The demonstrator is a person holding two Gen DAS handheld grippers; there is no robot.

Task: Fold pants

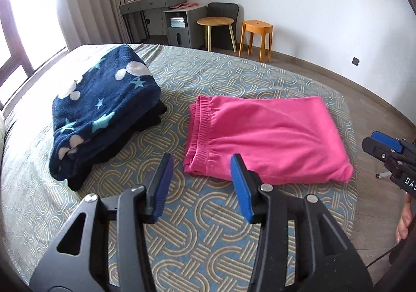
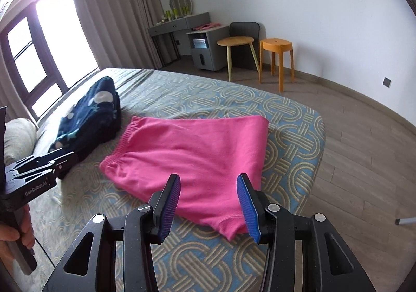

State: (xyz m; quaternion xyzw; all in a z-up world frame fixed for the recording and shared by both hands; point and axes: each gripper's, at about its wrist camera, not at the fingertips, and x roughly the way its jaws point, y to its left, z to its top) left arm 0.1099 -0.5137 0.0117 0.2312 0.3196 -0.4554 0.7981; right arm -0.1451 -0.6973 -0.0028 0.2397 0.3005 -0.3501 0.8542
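Observation:
The pink pants [image 1: 265,138] lie folded in a flat rectangle on the patterned bed cover, waistband toward the left. They also show in the right wrist view [image 2: 192,162]. My left gripper [image 1: 202,159] is open and empty, hovering just in front of the waistband's near corner. My right gripper [image 2: 209,180] is open and empty, above the near folded corner of the pants. The right gripper also shows at the right edge of the left wrist view [image 1: 390,151]. The left gripper shows at the left of the right wrist view [image 2: 59,162].
A folded navy star-print fleece on dark clothes [image 1: 101,115] sits left of the pants on the bed [image 1: 208,229]. The bed edge and wooden floor [image 2: 364,162] are to the right. A round side table [image 1: 215,21], an orange stool [image 1: 257,29] and a grey dresser stand by the far wall.

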